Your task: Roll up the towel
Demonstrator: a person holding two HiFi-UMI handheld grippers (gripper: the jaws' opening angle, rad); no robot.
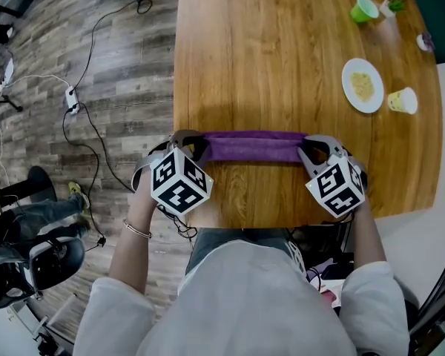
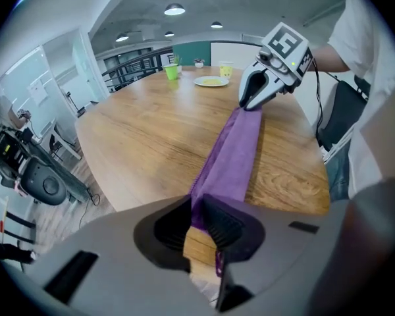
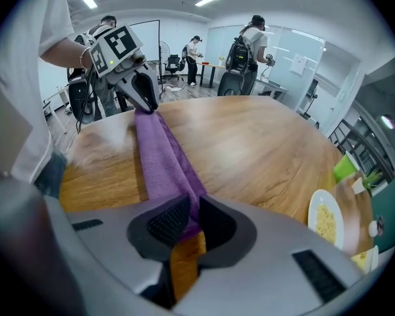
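Observation:
A purple towel (image 1: 256, 146) lies as a long narrow band across the wooden table (image 1: 282, 65), close to its near edge. My left gripper (image 1: 195, 145) is shut on the band's left end, and my right gripper (image 1: 312, 151) is shut on its right end. In the left gripper view the towel (image 2: 234, 153) runs from between my left gripper's (image 2: 199, 217) dark pads to the right gripper (image 2: 251, 103) across the table. The right gripper view mirrors this: the towel (image 3: 159, 160) leads from my right gripper (image 3: 191, 217) to the left gripper (image 3: 147, 104). Both grippers point steeply down.
At the far right of the table stand a white plate of food (image 1: 363, 85), a green cup (image 1: 364, 9) and a yellow cup (image 1: 404, 101). Cables (image 1: 81, 117) and a chair (image 1: 30, 262) lie on the floor to the left. People stand in the room behind (image 3: 250, 38).

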